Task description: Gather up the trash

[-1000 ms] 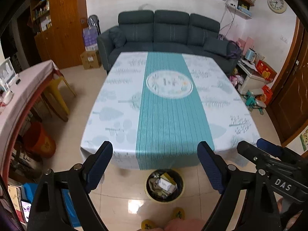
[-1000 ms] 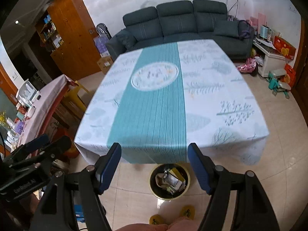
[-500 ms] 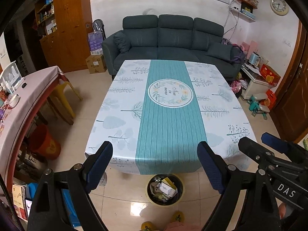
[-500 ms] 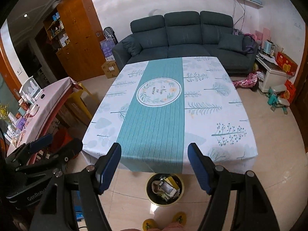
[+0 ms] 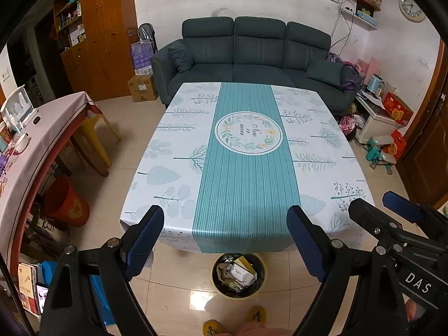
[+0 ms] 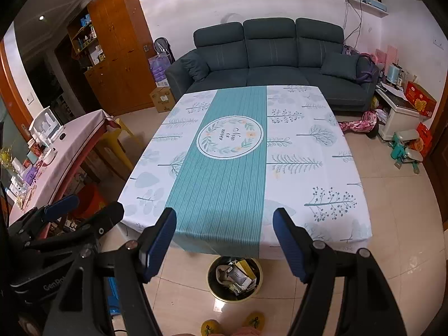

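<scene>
Left wrist view: left gripper (image 5: 225,240) held above the near edge of the table (image 5: 168,151), fingers spread wide, nothing between them. Right gripper (image 5: 392,212) shows at the right edge of this view, beside the left one. Right wrist view: right gripper (image 6: 224,240) also spread wide and holding nothing; left gripper (image 6: 84,210) visible at lower left.

Trash bin (image 5: 238,275), round with a yellowish rim, sits on the tiled floor just under the near edge of the table, between the fingers in both views (image 6: 235,278). Trash (image 5: 240,273) fills it: crumpled paper, small cartons, wrappers. Table covered with a white leaf-print tablecloth (image 6: 308,165) with a teal striped band down the middle and a round wreath emblem.

Dark sofa (image 5: 252,56) stands behind the far end of the table. Side table (image 5: 42,128) with a pink cloth at left, cluttered with small items; orange bucket (image 5: 65,203) on the floor beneath it. Yellow slippers (image 6: 232,323) at the bottom edge, near the bin.
</scene>
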`<state>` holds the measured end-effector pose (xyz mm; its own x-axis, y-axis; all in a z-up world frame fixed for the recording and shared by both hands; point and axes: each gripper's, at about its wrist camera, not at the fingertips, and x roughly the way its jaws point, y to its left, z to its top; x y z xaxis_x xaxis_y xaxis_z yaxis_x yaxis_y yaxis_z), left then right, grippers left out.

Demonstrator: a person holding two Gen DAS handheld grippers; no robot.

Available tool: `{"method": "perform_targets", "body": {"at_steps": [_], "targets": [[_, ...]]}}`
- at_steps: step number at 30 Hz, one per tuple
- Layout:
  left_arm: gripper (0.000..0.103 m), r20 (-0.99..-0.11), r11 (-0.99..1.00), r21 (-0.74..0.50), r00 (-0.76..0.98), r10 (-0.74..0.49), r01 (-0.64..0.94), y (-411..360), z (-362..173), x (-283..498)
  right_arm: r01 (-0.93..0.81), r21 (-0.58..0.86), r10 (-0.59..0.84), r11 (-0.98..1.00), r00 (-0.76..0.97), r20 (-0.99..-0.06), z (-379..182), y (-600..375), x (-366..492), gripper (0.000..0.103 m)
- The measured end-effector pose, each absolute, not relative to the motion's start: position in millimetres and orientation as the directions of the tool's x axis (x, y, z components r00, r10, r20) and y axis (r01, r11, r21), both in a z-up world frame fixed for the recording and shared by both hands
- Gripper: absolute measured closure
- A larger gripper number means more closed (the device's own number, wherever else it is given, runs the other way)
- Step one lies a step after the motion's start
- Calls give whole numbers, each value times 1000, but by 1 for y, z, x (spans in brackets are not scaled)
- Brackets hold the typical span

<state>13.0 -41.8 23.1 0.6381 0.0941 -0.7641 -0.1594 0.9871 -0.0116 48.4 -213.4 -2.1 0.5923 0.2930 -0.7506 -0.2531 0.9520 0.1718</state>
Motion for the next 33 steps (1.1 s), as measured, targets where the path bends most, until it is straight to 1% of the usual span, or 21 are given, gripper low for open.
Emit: {"method": "perform_targets", "body": {"at_steps": [33], "targets": [[15, -770, 988, -1, 631, 99, -156, -37, 14, 26, -254, 185, 302, 949, 574, -762, -11, -208, 62, 31]]}}
